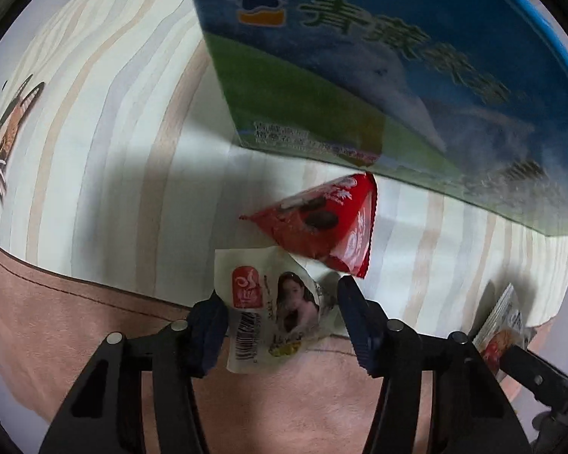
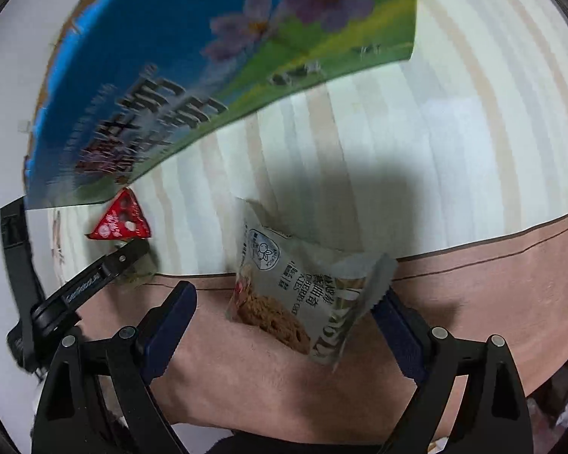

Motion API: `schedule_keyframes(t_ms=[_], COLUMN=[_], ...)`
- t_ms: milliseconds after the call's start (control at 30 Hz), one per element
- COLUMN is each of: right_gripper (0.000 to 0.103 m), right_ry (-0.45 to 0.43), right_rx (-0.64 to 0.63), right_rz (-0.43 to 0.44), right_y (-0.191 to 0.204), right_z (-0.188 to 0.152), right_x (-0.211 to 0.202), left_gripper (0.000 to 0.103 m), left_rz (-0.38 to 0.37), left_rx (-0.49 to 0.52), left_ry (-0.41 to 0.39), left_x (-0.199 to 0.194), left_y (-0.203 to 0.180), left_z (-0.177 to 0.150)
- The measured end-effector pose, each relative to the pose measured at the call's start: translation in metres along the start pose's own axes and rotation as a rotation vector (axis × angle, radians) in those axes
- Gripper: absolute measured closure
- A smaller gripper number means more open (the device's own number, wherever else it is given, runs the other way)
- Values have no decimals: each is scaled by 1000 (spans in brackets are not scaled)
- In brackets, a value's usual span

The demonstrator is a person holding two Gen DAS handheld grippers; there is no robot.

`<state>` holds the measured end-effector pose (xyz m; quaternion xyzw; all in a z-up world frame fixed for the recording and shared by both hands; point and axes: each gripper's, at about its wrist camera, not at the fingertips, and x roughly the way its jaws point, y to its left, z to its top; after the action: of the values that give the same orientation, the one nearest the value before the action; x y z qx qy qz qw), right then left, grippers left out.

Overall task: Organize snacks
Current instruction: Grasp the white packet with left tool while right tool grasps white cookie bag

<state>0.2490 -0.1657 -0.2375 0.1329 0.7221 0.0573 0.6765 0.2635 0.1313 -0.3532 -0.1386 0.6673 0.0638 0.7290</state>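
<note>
Left tongs point(image 1: 280, 325): spread apart, one padded tip on each side of a white snack packet point(image 1: 272, 314); the left tip looks to touch its edge, the right tip stands clear of it. Nothing is gripped.

White snack packet: lies flat across the border where the pink band of the cloth point(image 1: 94, 317) meets its striped cream part, barcode end nearest the camera.

Right tongs point(image 2: 284, 321): spread apart around a grey cookie packet point(image 2: 303, 295). The packet lies on the same cloth border, its crimped right end just beside the right tip; whether they touch cannot be told.

Red triangular packet point(image 1: 318, 223): on the striped cloth just beyond the white packet, close to the box's lower edge.

Blue-and-green printed box point(image 1: 359, 68): farthest item, standing on the striped cloth covering the tabletop, behind all three packets.
</note>
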Motion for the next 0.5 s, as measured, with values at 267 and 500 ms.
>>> schedule_keyframes(t_ms=[267,500], right_gripper=[32,31], right_ry=[1,92], right_rx=[-92,-294], right_rz=[-80,-173], right_y=[12,32], right_z=[-15,-47], right_x=[15,31], left_gripper=[54,50], left_rz=[-27,-74], left_rx=[-10,-35], left_ry=[46,106], left_x=[-7,3], left_y=[12,23], left_z=[-56,-96])
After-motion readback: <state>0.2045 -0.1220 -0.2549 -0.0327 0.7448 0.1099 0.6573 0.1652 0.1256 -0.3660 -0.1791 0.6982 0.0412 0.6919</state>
